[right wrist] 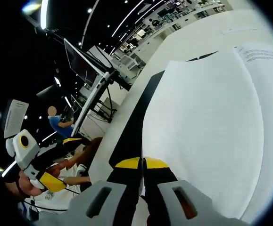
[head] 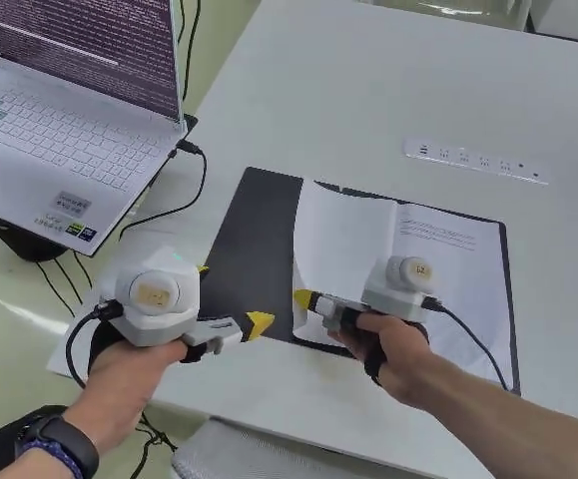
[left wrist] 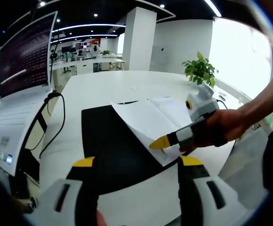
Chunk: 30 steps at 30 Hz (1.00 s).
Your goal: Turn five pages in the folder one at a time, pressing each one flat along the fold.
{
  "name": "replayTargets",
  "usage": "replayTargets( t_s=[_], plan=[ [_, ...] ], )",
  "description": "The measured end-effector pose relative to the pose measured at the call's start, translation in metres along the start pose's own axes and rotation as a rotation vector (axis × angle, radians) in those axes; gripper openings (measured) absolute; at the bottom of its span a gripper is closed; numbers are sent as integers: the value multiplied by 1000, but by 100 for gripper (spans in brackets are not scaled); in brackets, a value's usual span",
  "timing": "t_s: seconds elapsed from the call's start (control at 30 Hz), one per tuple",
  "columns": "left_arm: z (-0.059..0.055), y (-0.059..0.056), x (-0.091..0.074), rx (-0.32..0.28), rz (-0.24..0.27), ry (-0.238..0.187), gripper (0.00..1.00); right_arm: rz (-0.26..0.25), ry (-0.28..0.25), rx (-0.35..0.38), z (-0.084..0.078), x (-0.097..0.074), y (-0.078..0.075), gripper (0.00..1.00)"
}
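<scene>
Left hand (head: 134, 374) nearest, low in the head view, wrapped round the left tongs (left wrist: 137, 162). These tongs are spread wide and hold nothing, hovering just off the near-left corner of the folder (head: 259, 230). Wrist level, tips aimed across the folder's black inside cover. Folder lies open on the white table (head: 368, 90).

Right hand (head: 393, 349) at the folder's near edge, forearm coming in from the right, right tongs (right wrist: 142, 163) pointing left. Those tongs are closed, by the look of it pinching the near free edge of one page (head: 338, 249). Page raised and bowed, standing up from the fold (head: 396, 225), not yet down on the cover. Printed sheets lie flat right of the fold.

Step in hand, as judged: one page turn, half carried. How many of the five are done cannot be told. Next calls for laying the edge leftward onto the cover, letting go, then a firm stroke along the fold. The left tongs look placed to press. Laptop (head: 59, 130) well left of the folder.
</scene>
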<state>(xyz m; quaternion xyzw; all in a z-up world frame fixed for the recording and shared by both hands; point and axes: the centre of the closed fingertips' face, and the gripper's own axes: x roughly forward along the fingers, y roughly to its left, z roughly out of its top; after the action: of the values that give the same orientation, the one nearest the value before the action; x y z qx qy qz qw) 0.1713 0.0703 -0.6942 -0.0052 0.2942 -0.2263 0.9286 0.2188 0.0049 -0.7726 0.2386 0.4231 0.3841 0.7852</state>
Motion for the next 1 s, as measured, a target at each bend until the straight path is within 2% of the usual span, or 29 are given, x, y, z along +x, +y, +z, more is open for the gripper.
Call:
replayTargets(
  t_s=[0.13, 0.27, 0.4, 0.53, 0.57, 0.67, 0.8, 1.0],
  plan=[
    [1, 4, -2, -5, 4, -3, 69, -5, 8, 13, -4, 8, -3, 4],
    [-1, 7, -3, -7, 7, 1, 68, 1, 29, 1, -9, 14, -1, 18],
    [-5, 8, -3, -3, 7, 12, 68, 9, 21, 18, -8, 12, 1, 20],
    [-7, 6, 1, 6, -2, 22, 68, 49, 24, 1, -9, 10, 8, 28],
    [-7, 5, 2, 8, -4, 24, 68, 85, 31, -34, -10, 8, 15, 31],
    [-6, 2, 7, 13, -13, 32, 65, 117, 39, -73, -14, 2, 23, 40],
    [-7, -1, 17, 40, -37, 55, 61, 118, 21, -89, -17, -13, 18, 35],
    [-2, -3, 34, 77, -45, 74, 50, 100, -24, -132, -8, -44, 6, 28]
  ],
)
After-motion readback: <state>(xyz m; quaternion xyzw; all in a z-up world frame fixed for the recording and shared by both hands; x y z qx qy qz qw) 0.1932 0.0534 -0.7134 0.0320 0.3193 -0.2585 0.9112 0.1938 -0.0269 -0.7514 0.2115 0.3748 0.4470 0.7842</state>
